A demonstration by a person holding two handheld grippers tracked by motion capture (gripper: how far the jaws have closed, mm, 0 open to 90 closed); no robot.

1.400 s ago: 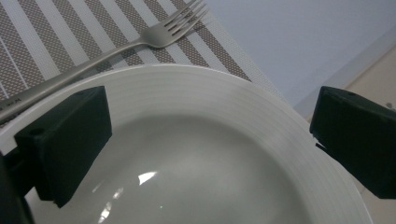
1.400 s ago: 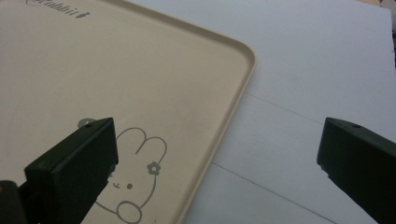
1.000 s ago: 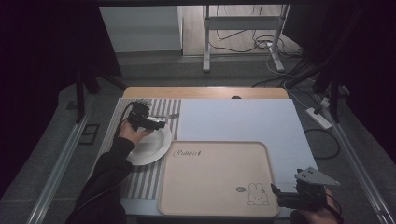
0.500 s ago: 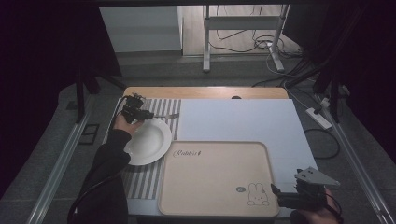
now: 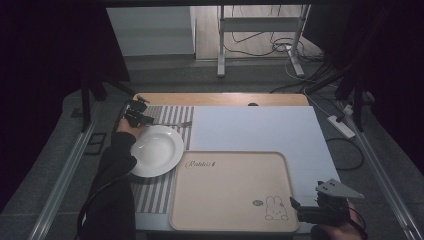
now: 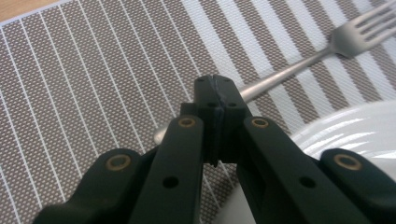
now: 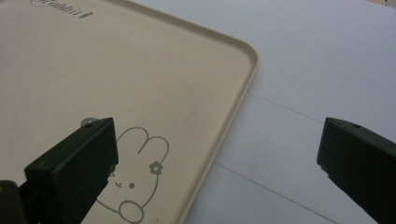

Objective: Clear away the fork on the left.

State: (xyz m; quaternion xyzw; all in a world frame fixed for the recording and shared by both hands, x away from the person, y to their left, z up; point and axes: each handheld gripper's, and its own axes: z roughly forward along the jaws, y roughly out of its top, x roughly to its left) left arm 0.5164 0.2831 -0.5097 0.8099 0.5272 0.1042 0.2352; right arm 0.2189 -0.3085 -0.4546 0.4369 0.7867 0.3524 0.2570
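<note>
A metal fork [image 5: 172, 123] [image 6: 299, 67] lies on the striped placemat [image 5: 150, 195] behind a white plate [image 5: 155, 150] [image 6: 355, 126]. My left gripper [image 5: 146, 120] [image 6: 215, 86] hovers at the mat's far left over the fork's handle. Its jaws have just been closing and now meet, with nothing visible between them; the handle passes underneath the tips. A beige rabbit-print tray [image 5: 230, 190] [image 7: 116, 70] sits empty at the front. My right gripper [image 5: 296, 210] [image 7: 215, 154] stands open over the tray's near right corner, holding nothing.
A pale blue-white cover [image 5: 250, 130] [image 7: 317, 56] spreads over the table's right part, and a wooden edge [image 5: 225, 98] runs along the back. Cables and a metal stand [image 5: 260, 45] lie on the floor beyond.
My left gripper has left the plate and moved back and left to the fork's handle, and its jaws have closed. The right gripper has stayed put.
</note>
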